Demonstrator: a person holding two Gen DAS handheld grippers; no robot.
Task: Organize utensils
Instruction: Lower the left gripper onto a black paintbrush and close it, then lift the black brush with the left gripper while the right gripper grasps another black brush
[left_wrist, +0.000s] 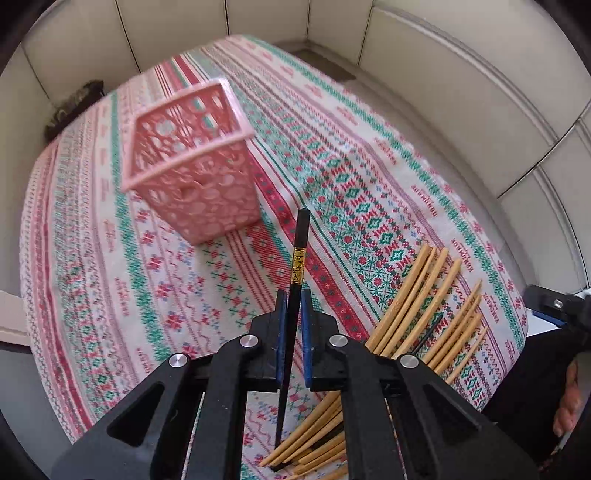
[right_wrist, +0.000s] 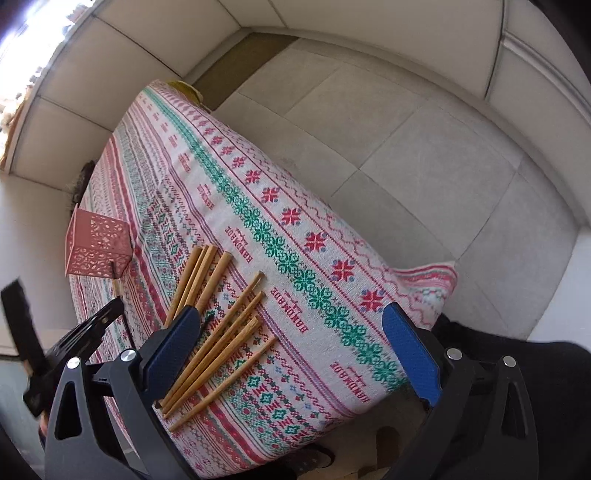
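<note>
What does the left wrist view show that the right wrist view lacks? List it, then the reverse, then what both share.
Only the left wrist view: the left tool shut on a black chopstick with a gold band.
Only the right wrist view: the right tool open and holding nothing, and the tiled floor.
Both: the pink basket, the wooden chopsticks and the patterned tablecloth.

Bare tablecloth (left_wrist: 122, 280) between left gripper (left_wrist: 293, 314) and basket (left_wrist: 192, 162): open passage. Basket top open, approachable from above. Bamboo chopsticks (left_wrist: 424, 306) spread across cloth just right of gripper. Right gripper (right_wrist: 295, 354) over cloth edge; chopsticks (right_wrist: 221, 332) beside its left finger; tiled floor (right_wrist: 406, 155) beyond.
</note>
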